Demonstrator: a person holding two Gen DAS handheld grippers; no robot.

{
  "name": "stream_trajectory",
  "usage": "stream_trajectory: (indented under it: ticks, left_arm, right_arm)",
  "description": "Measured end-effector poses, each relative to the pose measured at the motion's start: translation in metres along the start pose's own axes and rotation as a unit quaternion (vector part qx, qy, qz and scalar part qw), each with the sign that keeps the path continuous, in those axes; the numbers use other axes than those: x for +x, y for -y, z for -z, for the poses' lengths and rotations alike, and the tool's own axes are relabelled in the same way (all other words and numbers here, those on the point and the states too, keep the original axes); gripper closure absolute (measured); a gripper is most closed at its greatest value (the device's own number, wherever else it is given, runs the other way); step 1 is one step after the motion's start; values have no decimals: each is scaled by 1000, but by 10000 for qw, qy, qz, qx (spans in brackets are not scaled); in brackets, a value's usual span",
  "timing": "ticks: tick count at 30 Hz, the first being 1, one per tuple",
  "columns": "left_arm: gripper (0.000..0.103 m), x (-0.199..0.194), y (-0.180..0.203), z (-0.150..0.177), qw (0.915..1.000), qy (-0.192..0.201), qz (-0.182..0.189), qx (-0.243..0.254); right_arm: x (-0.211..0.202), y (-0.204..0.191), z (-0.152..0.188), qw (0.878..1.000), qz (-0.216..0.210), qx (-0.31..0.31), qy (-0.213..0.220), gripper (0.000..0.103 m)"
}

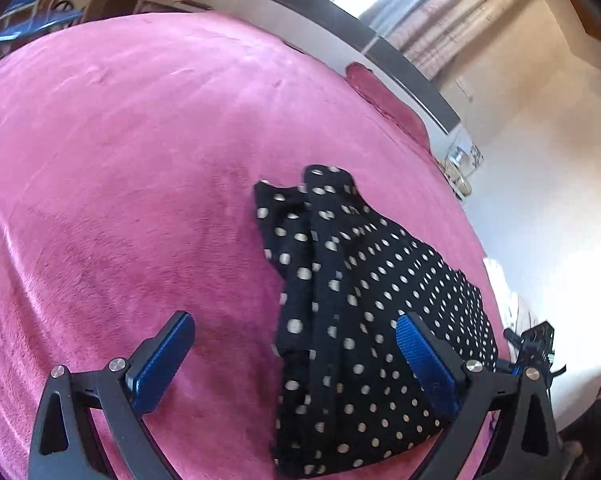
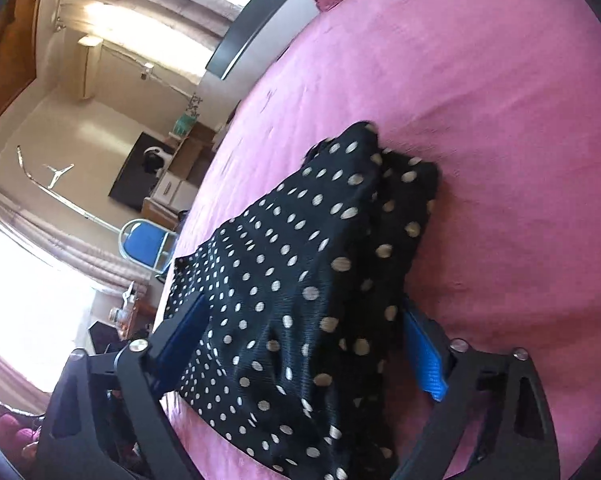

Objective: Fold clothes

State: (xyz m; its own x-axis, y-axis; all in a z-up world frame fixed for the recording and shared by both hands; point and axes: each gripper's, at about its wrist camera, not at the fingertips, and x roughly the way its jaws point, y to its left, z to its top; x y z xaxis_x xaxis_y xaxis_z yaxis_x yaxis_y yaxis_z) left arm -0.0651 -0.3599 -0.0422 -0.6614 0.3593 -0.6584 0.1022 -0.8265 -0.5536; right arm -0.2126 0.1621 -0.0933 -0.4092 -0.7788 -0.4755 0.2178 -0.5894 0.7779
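Right jaws astride polka-dot garment point(image 2: 300, 280), left jaws beside it

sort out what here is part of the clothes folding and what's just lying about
Part of the job:
- black polka-dot garment, bunched on the pink bed cover
- left hand-held gripper, open
- right hand-held gripper, open, with the garment between its pads

Lying about:
- blue chair
- pink pillow
- glass items beside the bed

place: home bedroom | landmark: bed point(image 1: 120, 140) under a pink plush cover | at its far end: dark headboard point(image 1: 340, 28) with a pink pillow point(image 1: 380, 96) against it | beyond the headboard: curtained window point(image 2: 172, 4) | beside the bed: blue folding chair point(image 2: 148, 244), wooden cabinets point(image 2: 188, 152)
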Motion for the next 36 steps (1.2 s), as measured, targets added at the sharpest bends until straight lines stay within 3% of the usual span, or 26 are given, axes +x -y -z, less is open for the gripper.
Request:
stream_trajectory:
  ticks: [4,7,12,19,22,27,36]
  left_arm:
    - [0,12,-9,-1,9999,-111,65,-88]
    - [0,22,-13,-6,9996,-220,109,-101]
    - [0,20,-16,-7,9990,-370,193,-132]
    - [0,13,-15,-16,9975,-573,329,-257]
    - [0,12,-19,-20,9950,-637,560,-535]
    - [0,9,-10,-26,9908,-562,1085,-578]
    - [0,47,-9,-30,9776,-964,1749,-661]
  right_arm:
    - [11,-2,-2,9999,-93,23,-103,20]
    - [11,5,-4,9997,-169,137,-117,29]
    - [5,33,-4,9970,-319,691,-131,75]
    - [10,32,-6,9968,-183,742,-216,75]
    - [11,29,-6,9972,-123,712,-211,75]
    - [10,30,-4,9975,-102,671,-194,75]
    - [8,31,-4,9976,-83,660,-200,75]
